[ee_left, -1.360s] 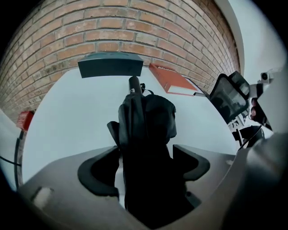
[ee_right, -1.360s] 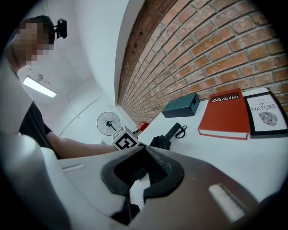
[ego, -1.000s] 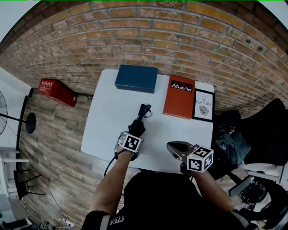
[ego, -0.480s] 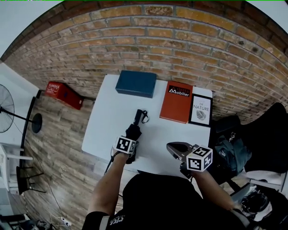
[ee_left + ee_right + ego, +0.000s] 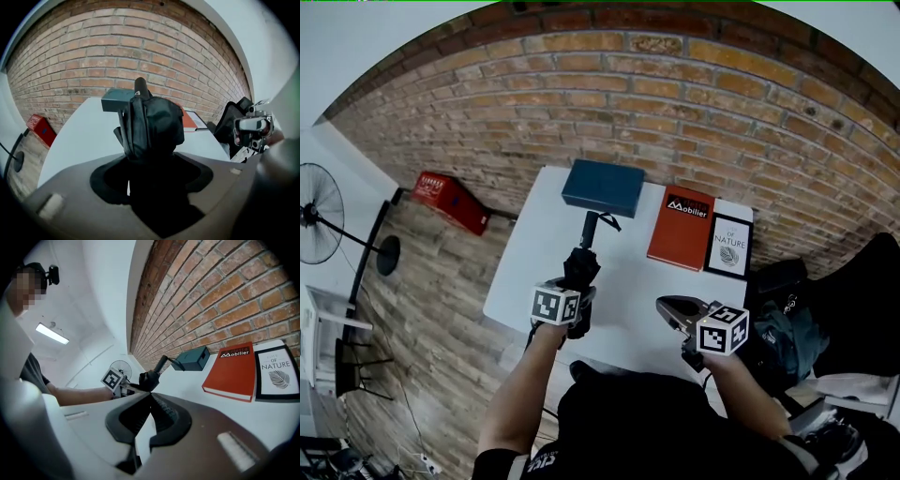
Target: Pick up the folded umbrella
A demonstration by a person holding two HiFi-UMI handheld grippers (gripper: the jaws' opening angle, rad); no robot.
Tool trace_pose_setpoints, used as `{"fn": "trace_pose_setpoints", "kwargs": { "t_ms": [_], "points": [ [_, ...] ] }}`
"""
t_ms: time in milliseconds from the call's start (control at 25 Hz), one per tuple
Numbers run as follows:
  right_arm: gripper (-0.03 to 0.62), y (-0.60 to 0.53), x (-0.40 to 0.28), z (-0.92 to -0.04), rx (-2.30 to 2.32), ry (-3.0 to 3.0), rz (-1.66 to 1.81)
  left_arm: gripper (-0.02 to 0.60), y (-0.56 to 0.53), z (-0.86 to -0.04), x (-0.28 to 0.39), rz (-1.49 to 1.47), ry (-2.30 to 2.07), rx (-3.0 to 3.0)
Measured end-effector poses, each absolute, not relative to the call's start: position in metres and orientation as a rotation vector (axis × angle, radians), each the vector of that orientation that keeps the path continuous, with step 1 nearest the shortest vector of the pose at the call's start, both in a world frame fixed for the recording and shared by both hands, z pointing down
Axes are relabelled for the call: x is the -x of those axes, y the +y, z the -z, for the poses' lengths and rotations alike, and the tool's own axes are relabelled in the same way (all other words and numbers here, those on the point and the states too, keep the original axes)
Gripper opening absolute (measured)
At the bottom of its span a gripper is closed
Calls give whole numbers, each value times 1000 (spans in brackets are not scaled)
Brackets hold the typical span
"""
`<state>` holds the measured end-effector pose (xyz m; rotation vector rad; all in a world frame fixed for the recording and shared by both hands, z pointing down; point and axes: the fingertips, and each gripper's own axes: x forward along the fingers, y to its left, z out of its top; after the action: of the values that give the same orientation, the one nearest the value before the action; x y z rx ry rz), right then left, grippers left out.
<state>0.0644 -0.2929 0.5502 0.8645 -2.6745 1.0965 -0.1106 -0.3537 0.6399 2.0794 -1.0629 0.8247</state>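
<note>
Brick-walled room, white desk | folded umbrella held above desk's near-left part | left gripper clamped round its canopy | likely light, squashy fabric, stiff core: mid-body hold suits | right gripper closed, empty

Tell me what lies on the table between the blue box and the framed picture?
An orange book titled Mobilier lies there, seen in the head view.

Head view overhead; gripper views close, sharing umbrella

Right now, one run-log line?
left claw: shut on black folded umbrella, held above white table | right claw: shut, empty
</note>
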Motion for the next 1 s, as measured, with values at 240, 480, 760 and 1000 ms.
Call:
{"fn": "trace_pose_setpoints", "kwargs": {
  "t_ms": [240, 480, 760, 1000],
  "points": [
    [-2, -321, -35, -524, -924, -2709, -999, 278, -366, -557, 151, -683, -1175, -2262],
    [-2, -339, 12, -483, -908, -2770, -860, 278, -369, -480, 201, -520, -1258, -2417],
    [-2, -340, 58, -440, -835, -2849, -726, 278, -363, -400, 233, -272, -1354, -2571],
    [-2, -323, 77, -407, -829, -2936, -604, 278, -347, -360, 245, 9, -1380, -2628]
  ]
}}
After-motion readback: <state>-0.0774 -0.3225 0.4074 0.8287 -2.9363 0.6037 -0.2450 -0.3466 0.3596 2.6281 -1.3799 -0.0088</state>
